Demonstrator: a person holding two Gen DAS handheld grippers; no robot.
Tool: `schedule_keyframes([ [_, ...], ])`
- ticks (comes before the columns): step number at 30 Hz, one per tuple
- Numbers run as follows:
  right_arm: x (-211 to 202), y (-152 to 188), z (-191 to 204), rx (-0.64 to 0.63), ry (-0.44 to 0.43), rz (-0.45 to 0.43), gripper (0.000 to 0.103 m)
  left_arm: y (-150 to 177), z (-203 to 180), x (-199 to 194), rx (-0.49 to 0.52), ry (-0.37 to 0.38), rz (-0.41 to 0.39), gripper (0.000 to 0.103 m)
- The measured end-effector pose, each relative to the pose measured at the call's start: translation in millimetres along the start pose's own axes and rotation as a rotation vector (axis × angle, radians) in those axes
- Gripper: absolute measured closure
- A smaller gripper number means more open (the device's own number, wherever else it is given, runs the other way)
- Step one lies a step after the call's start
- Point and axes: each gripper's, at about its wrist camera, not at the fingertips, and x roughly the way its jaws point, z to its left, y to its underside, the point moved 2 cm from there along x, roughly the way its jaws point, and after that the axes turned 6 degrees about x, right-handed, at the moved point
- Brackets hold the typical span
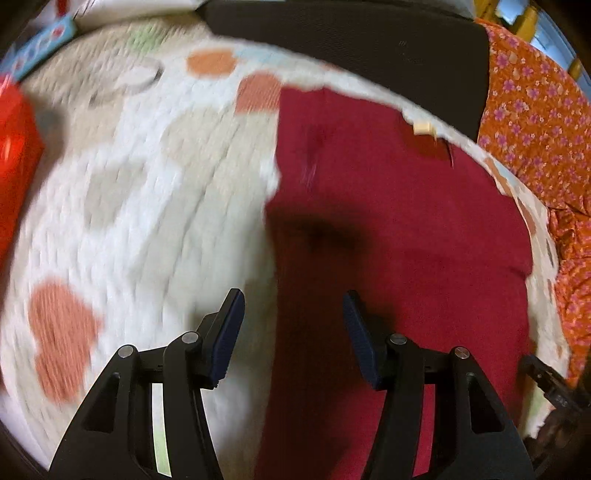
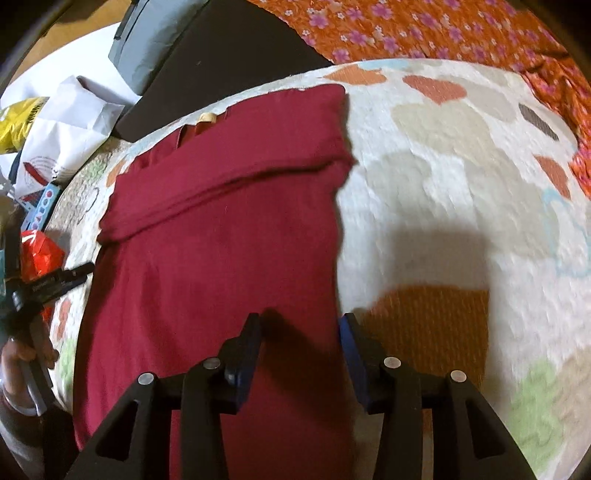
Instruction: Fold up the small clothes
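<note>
Looking down my left gripper (image 1: 293,308), I see both fingers spread wide with nothing between them, one over the white heart-print blanket (image 1: 147,206) and the other over the dark red garment (image 1: 399,229). My right gripper (image 2: 301,325) is likewise spread and holds nothing, its left finger above the garment (image 2: 221,240) and its right finger just past the cloth's right edge, over an orange patch of the blanket (image 2: 461,177). That garment lies flat on the blanket, its long sides straight, and in the right wrist view a folded band crosses it toward the far end, with a small tan label (image 2: 207,118) at the far edge of the blanket. At the left edge of that view I can see the other gripper (image 2: 55,282) in the person's hand (image 2: 27,350). Beyond the blanket's far edge sits a dark flat slab (image 1: 351,40), with orange flowered fabric (image 2: 424,33) along the far right side and white paper bags (image 2: 70,122) at the far left corner. Much of the left wrist view is blurred
</note>
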Motion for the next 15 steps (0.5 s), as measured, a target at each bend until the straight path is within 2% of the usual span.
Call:
schedule_keyframes([
  [5, -14, 30, -10, -0.009, -0.023, 0.044, 0.059, 47, -2, -18, -0.009, 0.016, 0.041, 0.048],
  [9, -28, 54, -16, -0.024, -0.036, 0.061, 0.058, 77, -5, -38, 0.008, -0.003, 0.021, 0.048],
  [15, -49, 85, -18, 0.005, -0.097, 0.104, 0.056, 119, -6, -59, 0.040, 0.012, 0.042, 0.048],
])
